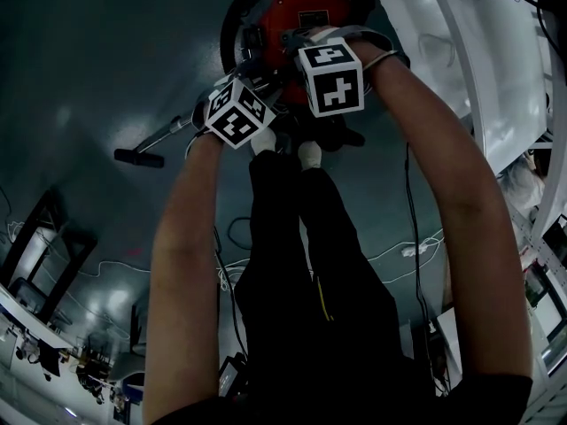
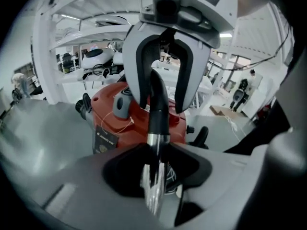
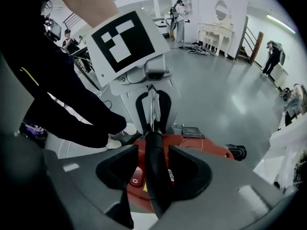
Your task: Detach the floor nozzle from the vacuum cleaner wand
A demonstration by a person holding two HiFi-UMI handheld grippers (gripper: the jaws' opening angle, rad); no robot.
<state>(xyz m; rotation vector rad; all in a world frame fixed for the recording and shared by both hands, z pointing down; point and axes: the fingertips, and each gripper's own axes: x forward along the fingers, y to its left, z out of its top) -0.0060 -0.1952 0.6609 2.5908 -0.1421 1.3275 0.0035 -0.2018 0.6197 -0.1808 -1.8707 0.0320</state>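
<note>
Both my grippers point steeply down over the red canister (image 1: 297,11) of a vacuum cleaner, seen from above between my forearms. My left gripper (image 2: 156,176) straddles the chrome wand (image 2: 152,198), its jaws apart with dark space on either side of the metal and the pads not pressing on it. Facing it, my right gripper (image 3: 157,176) straddles the black handle tube (image 3: 154,162) that meets the wand's upper end, its jaws spread wide and clear of the tube on both sides. The two grippers stand close together along the same line of tube, their marker cubes (image 1: 331,78) side by side in the head view. The floor nozzle (image 1: 139,158) lies on the glossy grey floor (image 1: 80,69), well to the left of the canister. It sits at the far end of the wand, which slopes down to it from the left gripper. It looks to be on the wand, though the joint is too small to make out. My legs (image 1: 301,255), in black trousers, stand just below the grippers.
</note>
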